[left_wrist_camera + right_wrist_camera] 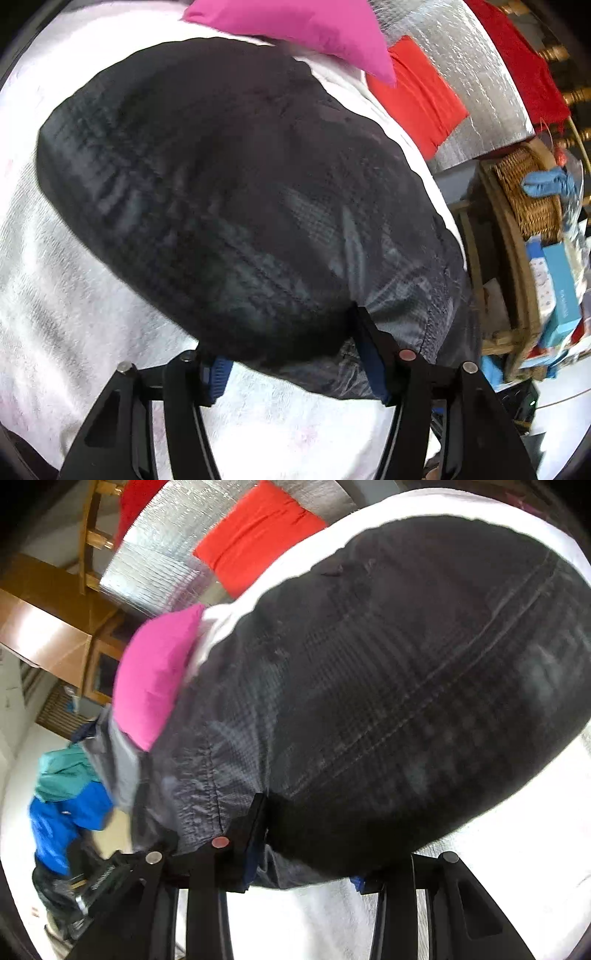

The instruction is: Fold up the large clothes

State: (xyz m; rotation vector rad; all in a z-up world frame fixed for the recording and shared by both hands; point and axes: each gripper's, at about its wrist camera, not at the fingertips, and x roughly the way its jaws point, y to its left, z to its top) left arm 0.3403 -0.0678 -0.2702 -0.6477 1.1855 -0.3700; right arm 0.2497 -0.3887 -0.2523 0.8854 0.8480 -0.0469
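My left gripper (295, 354) and right gripper (306, 853) each straddle the ripstop-checked, stitched black garment's (229, 192) edge, jaws half-spread; grip unclear.

Dark garment (229, 192) covering both hand-held gripper fingertips, blurred shelf clutter (554, 266), blurred blue-teal bundle (70, 805)

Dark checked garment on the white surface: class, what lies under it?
Under the dark checked garment only the white textured cover shows around its edges; anything beneath its middle is hidden.
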